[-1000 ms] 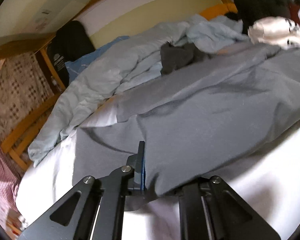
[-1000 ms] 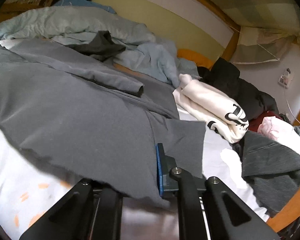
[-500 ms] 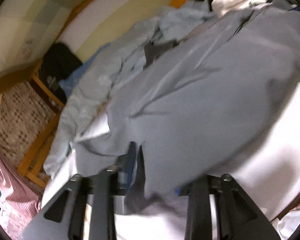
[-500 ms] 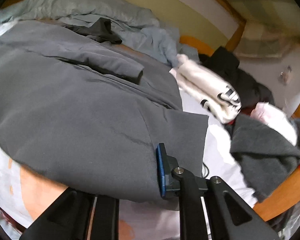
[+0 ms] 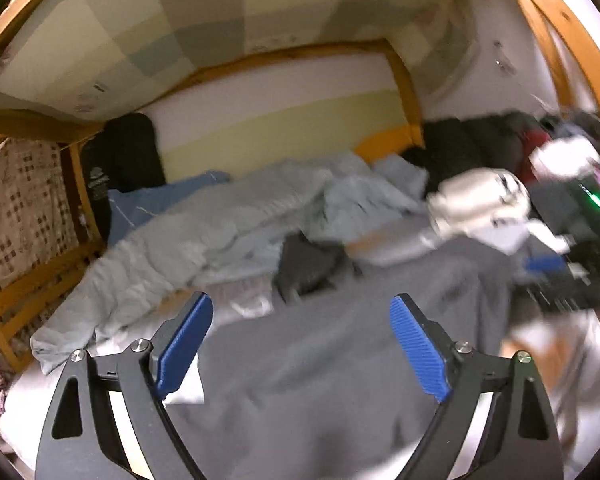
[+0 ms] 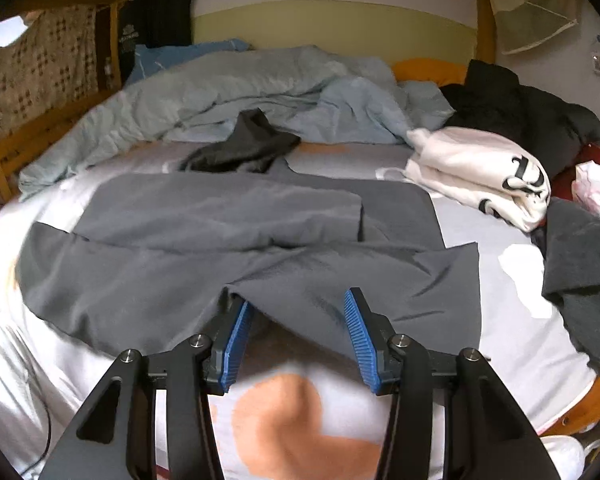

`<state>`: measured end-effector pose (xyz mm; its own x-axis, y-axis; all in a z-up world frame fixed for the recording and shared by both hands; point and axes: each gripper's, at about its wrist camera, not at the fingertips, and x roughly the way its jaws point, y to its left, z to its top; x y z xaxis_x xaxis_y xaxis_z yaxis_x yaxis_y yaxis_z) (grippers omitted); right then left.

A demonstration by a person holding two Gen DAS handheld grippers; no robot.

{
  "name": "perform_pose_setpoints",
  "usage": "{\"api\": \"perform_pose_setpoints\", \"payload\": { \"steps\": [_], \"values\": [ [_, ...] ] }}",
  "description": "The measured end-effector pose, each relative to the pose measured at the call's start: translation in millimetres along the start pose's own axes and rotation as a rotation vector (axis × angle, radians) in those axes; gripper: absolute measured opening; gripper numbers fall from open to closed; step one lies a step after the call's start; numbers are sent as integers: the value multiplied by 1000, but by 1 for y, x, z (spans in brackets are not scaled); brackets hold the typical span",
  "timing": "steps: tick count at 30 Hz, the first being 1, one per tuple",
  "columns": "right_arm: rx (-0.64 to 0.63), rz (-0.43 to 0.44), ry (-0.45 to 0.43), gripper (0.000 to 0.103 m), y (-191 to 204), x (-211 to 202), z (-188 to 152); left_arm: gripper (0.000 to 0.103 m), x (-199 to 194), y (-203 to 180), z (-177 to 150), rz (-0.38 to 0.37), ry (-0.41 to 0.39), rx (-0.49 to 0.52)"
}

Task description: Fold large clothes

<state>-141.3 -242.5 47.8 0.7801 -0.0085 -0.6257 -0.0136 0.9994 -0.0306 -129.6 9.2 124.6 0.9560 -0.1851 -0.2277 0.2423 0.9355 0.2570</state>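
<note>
Jaws spread on both grippers; only R view shows grey garment (image 6: 228, 216) folded.

black tongs (image 5: 300, 332) – ribbed blue pads, silver screws

Warm, dim indoor light. The left wrist view smears with motion blur, worst at its right edge; the right wrist view is sharper mid-frame. Fisheye bends both, corners black.

We see the left wrist view smeared by blur, worst right of the white garment (image 5: 480, 200). The grey garment (image 6: 236, 248) partly hides the right gripper's (image 6: 296, 332) left fingertip (image 6: 230, 304).
</note>
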Motion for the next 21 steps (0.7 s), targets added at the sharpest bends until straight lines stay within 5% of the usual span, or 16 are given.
{"api": "perform_pose_setpoints", "payload": {
  "steps": [3, 5, 10, 13, 16, 18, 21],
  "values": [
    [-16, 16, -27, 53, 2, -15, 0, 90, 16, 12, 17, 15, -33, -35],
    [-17, 19, -53, 71, -2, -25, -1, 90, 25, 19, 27, 39, -60, -43],
    [-36, -52, -115, 71, -16, -36, 18, 92, 59, 24, 45, 59, -98, -18],
    [-40, -66, -166, 71, -15, -24, 58, 92, 98, 29, 74, 130, -102, -72],
    [-22, -5, -228, 71, -5, -9, 123, 92, 129, 44, 116, 84, -193, -177],
    [-7, 5, -256, 71, 1, 6, 179, 92, 158, 49, 140, 122, -201, -192],
    [137, -79, -349, 71, -4, 32, 247, 92, 192, 56, 158, 161, -180, -211]
  ]
}}
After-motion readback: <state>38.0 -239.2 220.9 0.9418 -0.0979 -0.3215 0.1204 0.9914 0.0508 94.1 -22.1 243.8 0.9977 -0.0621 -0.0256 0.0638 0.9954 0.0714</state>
